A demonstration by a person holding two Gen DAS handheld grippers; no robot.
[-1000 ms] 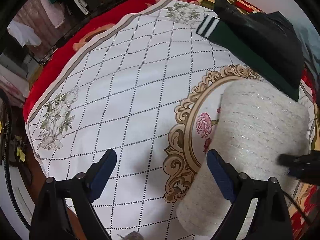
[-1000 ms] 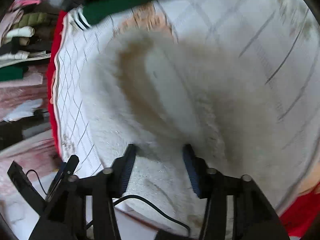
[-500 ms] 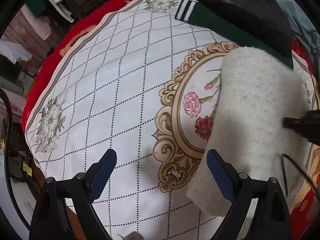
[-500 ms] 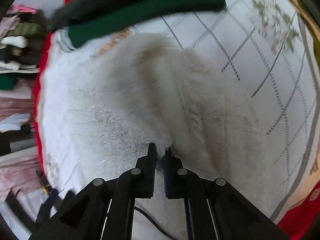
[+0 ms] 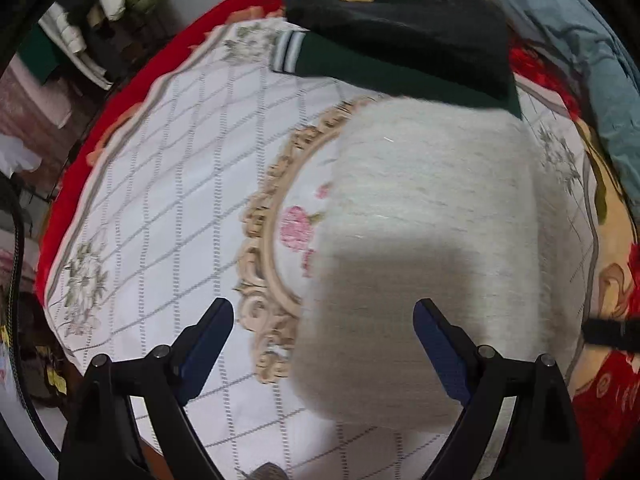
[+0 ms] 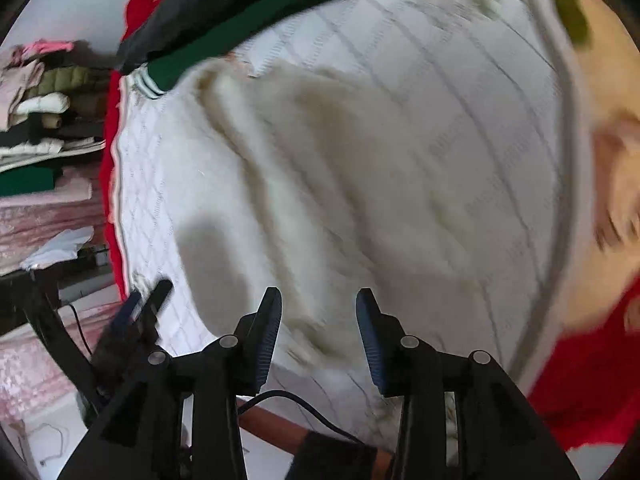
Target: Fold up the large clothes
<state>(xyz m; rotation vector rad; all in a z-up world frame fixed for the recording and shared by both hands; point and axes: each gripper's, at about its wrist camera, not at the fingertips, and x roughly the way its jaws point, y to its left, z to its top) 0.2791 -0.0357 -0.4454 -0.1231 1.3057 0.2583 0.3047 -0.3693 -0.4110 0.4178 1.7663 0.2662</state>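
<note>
A folded white fuzzy sweater lies flat on the patterned bed sheet. My left gripper hovers wide open over the sweater's near left edge, with its left finger over bare sheet. My right gripper hangs above the sweater with its jaws opening, and no cloth is pinched between the pads. The right gripper's tip shows at the sweater's right side in the left wrist view. The left gripper appears at the lower left of the right wrist view. Both views are motion-blurred.
A dark green garment with a striped cuff lies beyond the sweater, a black garment on top of it. A red blanket borders the sheet. Blue-grey cloth lies far right. Stacked clothes fill shelves beside the bed.
The right gripper shut on the sweater's near fold, then let go and lifted back. The left gripper slid right, staying open, so the sweater now sits between its fingers' view.
</note>
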